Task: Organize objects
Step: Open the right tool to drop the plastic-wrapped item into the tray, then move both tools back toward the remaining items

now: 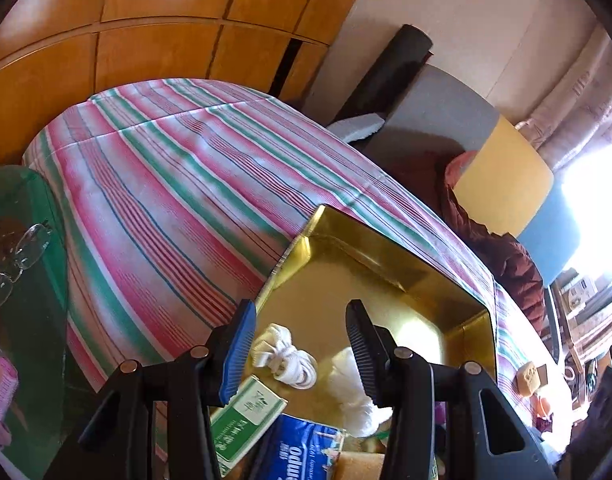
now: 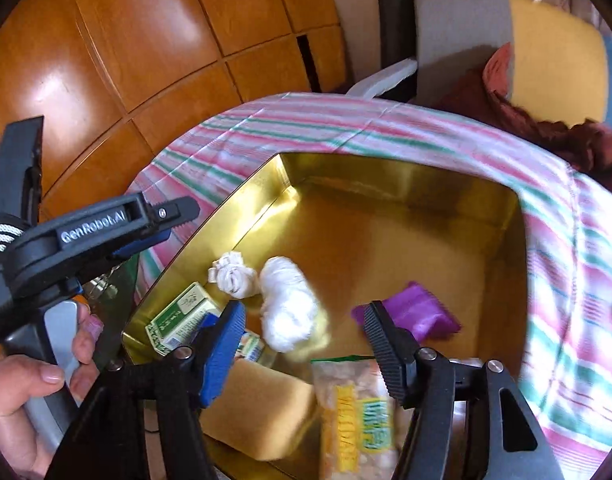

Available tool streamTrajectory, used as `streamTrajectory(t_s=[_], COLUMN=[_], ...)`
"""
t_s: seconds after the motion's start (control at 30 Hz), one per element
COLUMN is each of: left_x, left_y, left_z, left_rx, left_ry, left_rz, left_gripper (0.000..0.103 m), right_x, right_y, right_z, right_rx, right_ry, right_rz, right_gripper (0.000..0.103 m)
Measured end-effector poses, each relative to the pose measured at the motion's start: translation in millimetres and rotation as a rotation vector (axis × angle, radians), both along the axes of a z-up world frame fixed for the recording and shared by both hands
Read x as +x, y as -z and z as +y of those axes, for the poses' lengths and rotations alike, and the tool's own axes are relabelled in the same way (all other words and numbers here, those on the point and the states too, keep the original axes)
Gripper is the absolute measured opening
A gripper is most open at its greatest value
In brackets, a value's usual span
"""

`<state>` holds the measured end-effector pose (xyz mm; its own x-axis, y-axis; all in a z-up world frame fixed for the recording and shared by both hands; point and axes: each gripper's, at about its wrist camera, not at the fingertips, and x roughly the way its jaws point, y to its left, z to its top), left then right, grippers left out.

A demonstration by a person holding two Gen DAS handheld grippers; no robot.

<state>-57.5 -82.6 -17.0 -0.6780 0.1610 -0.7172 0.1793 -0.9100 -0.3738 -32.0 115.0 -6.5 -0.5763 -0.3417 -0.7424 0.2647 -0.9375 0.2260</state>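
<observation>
Gold tin [image 2: 385, 184] on a striped pink-green cloth [image 2: 565, 280], filling up w/ small household items: the sorting step looks well under way. Right claw [image 2: 306, 320] hangs above the tin at lower centre of the right-wrist view, jaws apart w/ nothing between them; left claw [image 1: 302, 344] is likewise part-open and empty, low centre in its own view. Inside the tin, per the right-wrist view: a knotted white cloth bundle [image 2: 232, 276] touching a soft white roll [image 2: 290, 308] at centre, a green-white carton [image 2: 182, 316] at left, a purple packet [image 2: 417, 312] at right, a tan sponge-like block [image 2: 262, 408] and a crinkly yellow-print snack bag [image 2: 357, 420] along the bottom. Tin walls are shiny, mirror-like metal; far half of the floor is bare. Next move likely calls for fetching another loose item; a small tan block [image 1: 527, 376] lies on the cloth beside the tin, lower right of the left-wrist view. Glasses [image 1: 14, 260] rest on a green glass tabletop [image 1: 46, 200] at left
</observation>
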Motion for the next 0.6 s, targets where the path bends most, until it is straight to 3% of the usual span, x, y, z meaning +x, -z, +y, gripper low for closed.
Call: streamTrajectory(t_s=[0.3,0.6], left_x=[2,20], left_y=[2,-3], left_z=[37,99], left_rx=[-0.014,-0.045], left_ry=[0.129,0.364], left_rz=[0.005,0.060], left_gripper=[0.047,0.047], right_x=[22,46], right_y=[-18,-10], right_z=[52,141], right_rx=[0.075,0.117], right_ry=[0.086,0.262], right_rz=[0.086,0.063], right_gripper=[0.068,0.068])
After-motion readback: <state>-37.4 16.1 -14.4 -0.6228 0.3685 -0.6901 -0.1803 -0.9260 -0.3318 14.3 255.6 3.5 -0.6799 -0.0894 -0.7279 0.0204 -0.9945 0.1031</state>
